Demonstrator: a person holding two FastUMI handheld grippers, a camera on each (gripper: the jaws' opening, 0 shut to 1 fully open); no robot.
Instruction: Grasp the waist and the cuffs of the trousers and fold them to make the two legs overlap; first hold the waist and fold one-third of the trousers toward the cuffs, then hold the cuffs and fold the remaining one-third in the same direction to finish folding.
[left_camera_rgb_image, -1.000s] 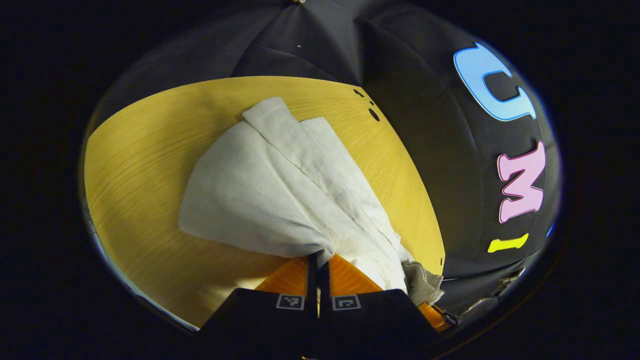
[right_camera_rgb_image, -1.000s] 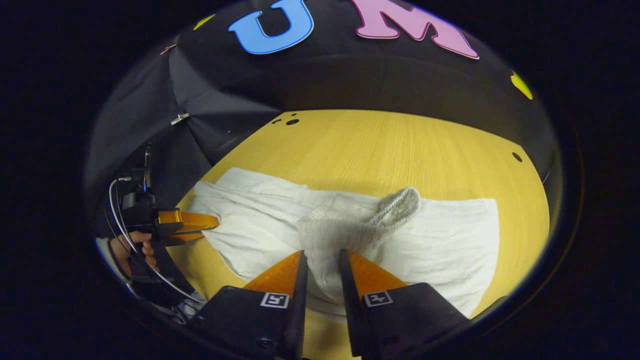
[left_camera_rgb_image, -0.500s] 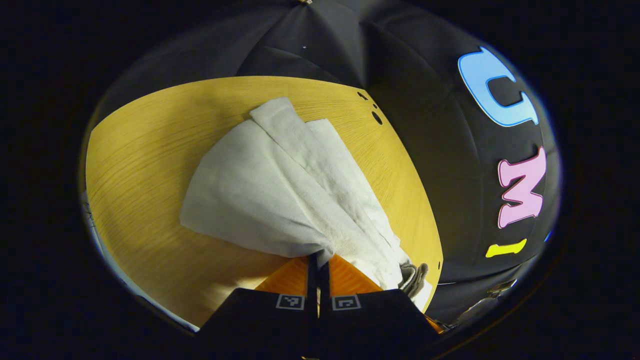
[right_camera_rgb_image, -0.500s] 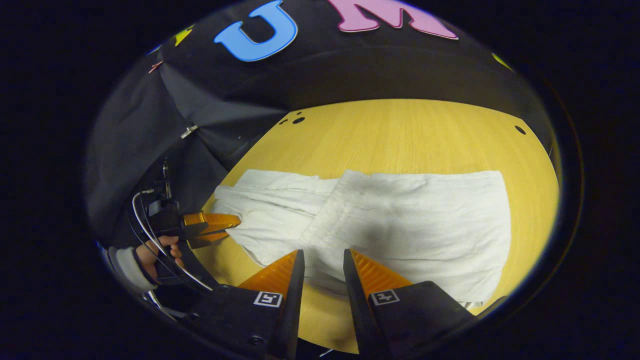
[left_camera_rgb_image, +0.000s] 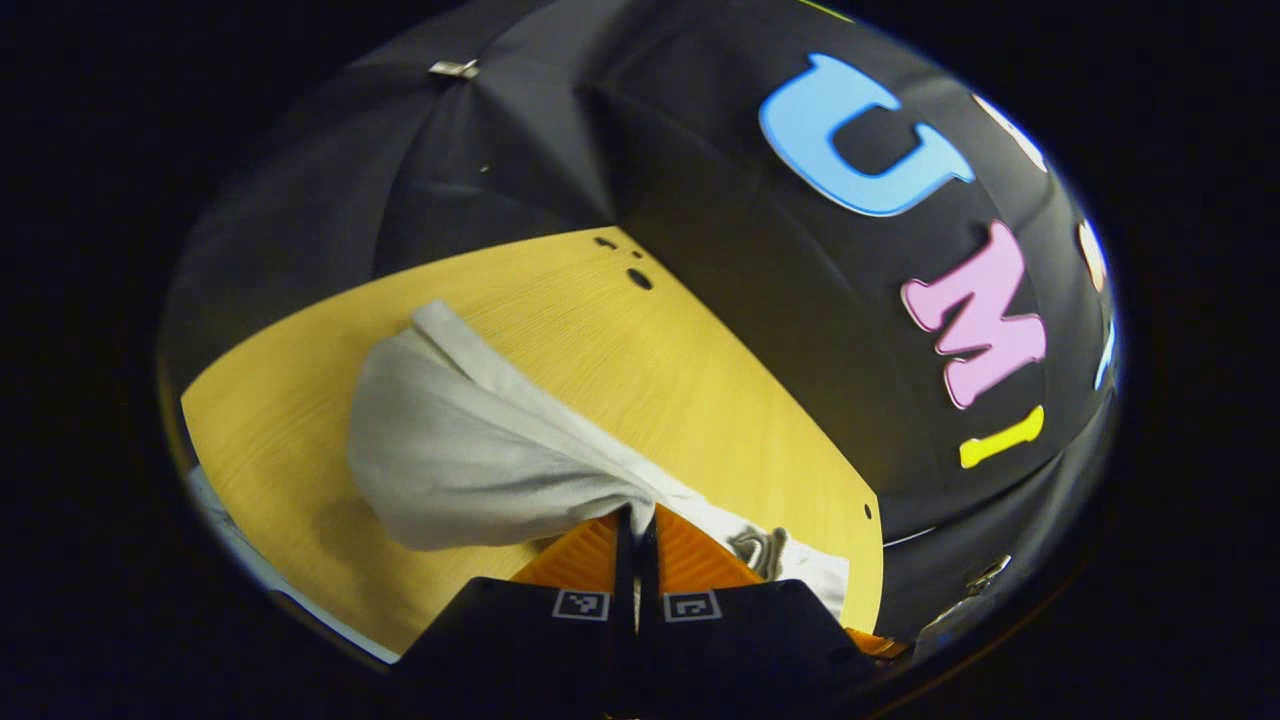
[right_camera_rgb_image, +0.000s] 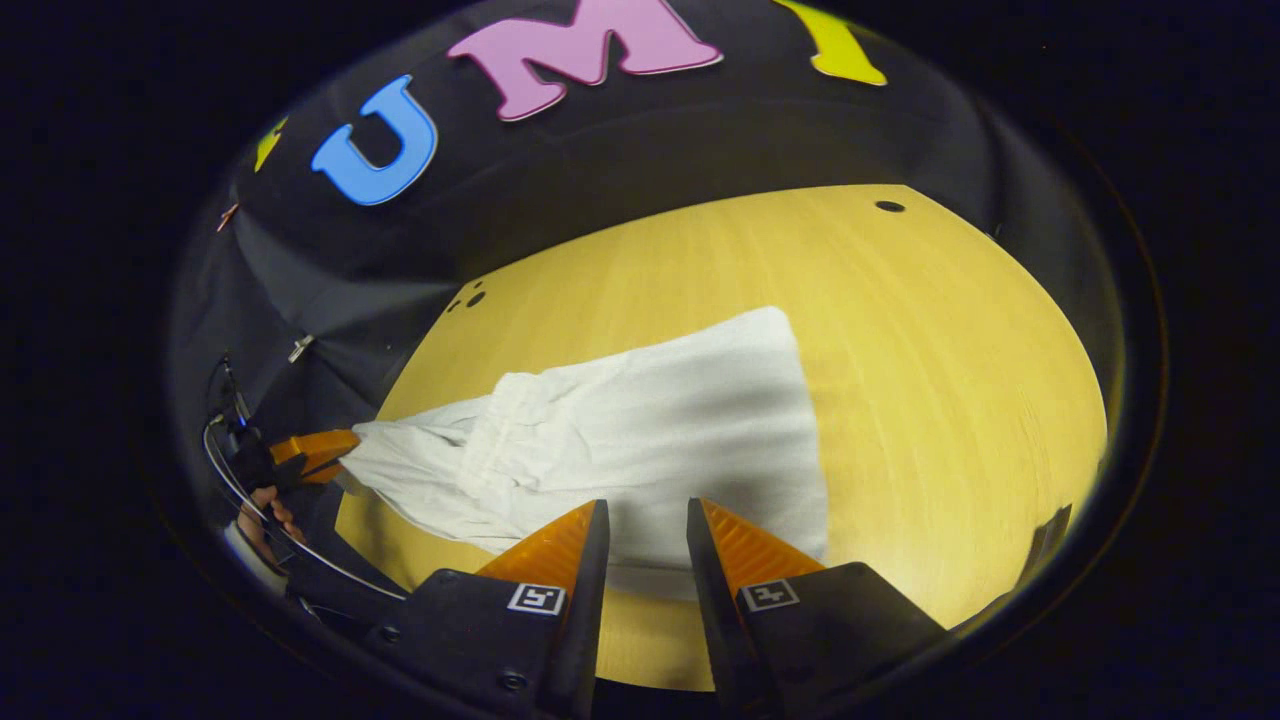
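White trousers (right_camera_rgb_image: 680, 420) lie on the yellow wooden table (right_camera_rgb_image: 930, 350), the waist part folded over the legs. In the right gripper view my right gripper (right_camera_rgb_image: 643, 505) hangs open just above their near edge, nothing between its fingers. Far left there, the left gripper (right_camera_rgb_image: 325, 450) pinches the trousers' narrow end, which is pulled taut. In the left gripper view my left gripper (left_camera_rgb_image: 635, 512) is shut on that end of the trousers (left_camera_rgb_image: 460, 450); the cloth rises off the table (left_camera_rgb_image: 700, 400) to the fingers. A drawstring (left_camera_rgb_image: 760, 548) pokes out beside the right finger.
The black cloth wall runs close along the table's far edges. Small dark holes (left_camera_rgb_image: 640, 278) mark a table corner, and another hole (right_camera_rgb_image: 888, 206) lies at the far right. A hand (right_camera_rgb_image: 262, 505) holds the left gripper beyond the table's left edge.
The right gripper let the waist drop onto the legs and drew back, staying open. The left gripper, still shut, lifted and pulled its end of the trousers, stretching the cloth.
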